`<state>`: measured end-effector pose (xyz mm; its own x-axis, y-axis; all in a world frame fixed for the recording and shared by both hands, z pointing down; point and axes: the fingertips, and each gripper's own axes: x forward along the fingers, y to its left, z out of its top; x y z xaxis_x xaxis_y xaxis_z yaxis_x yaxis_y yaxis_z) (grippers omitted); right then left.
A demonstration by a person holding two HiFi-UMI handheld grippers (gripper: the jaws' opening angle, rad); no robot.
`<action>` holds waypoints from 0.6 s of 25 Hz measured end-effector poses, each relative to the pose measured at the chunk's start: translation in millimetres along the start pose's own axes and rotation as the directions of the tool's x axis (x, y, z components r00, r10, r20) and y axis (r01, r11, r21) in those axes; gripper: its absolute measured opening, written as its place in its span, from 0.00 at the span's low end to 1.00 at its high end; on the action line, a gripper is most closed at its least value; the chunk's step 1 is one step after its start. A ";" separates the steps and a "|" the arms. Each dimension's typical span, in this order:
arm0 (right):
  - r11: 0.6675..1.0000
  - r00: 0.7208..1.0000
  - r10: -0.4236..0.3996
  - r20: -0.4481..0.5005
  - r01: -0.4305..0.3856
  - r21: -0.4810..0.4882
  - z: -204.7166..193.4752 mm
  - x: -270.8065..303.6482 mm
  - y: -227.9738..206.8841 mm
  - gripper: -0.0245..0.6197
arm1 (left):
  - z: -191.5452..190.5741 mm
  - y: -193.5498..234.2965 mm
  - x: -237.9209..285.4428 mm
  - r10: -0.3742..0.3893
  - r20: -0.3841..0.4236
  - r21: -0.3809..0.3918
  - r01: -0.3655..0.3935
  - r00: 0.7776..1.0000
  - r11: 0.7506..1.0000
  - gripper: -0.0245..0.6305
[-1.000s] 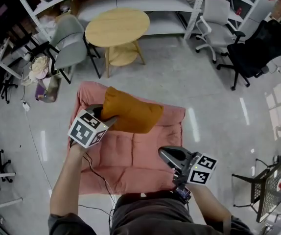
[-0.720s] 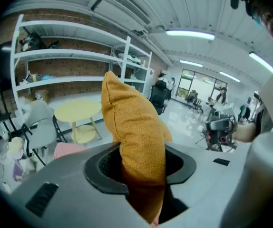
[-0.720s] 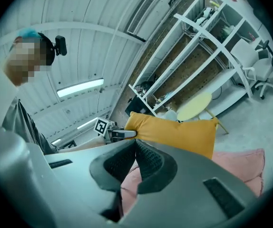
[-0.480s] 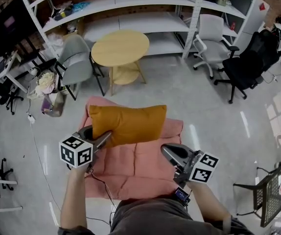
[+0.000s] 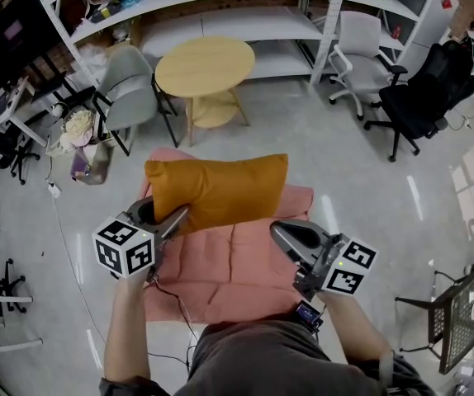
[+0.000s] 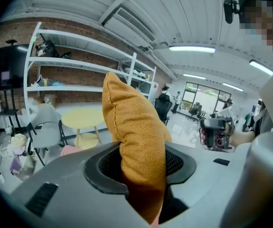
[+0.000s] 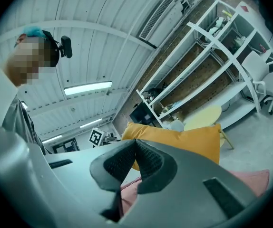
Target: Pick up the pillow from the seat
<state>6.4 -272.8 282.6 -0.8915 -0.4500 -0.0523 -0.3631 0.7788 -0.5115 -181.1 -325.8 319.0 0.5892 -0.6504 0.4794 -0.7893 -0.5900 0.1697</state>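
The left gripper (image 5: pixel 168 219) pinches the orange pillow (image 5: pixel 218 190) by its lower left corner, with the jaws squeezing the fabric from both sides. That corner is buried between them. The pillow is held up over the pink seat (image 5: pixel 245 279) and hides its far edge. Its long axis runs left to right, broad face toward the person. The right gripper (image 5: pixel 285 236) is near the pillow's lower edge, jaws pressed together on nothing.

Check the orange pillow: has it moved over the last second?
Yes. Held in the left tool, the pillow has come up and swung broadside, now covering most of the far edge of the pink seat.
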 end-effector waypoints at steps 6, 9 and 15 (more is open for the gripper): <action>0.999 0.999 0.030 -0.016 -0.030 -0.013 -6.4 3.3 9.7 0.06 | -8.8 -12.4 10.4 -0.025 -0.013 0.013 0.025 1.000 1.000 0.32; 0.999 0.999 0.039 -0.030 -0.039 -0.015 -10.1 4.1 11.8 0.06 | -12.2 -16.5 15.1 -0.033 -0.021 0.014 0.033 0.999 0.999 0.32; 0.998 0.997 0.053 -0.054 -0.054 -0.017 -16.1 4.6 14.7 0.06 | -17.4 -23.1 21.6 -0.047 -0.046 0.013 0.047 0.998 0.999 0.32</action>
<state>-7.4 -256.5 288.6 -0.9227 -0.3841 -0.0326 -0.3194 0.8090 -0.4935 -153.2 -317.9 340.4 0.6168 -0.5997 0.5098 -0.7583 -0.6263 0.1808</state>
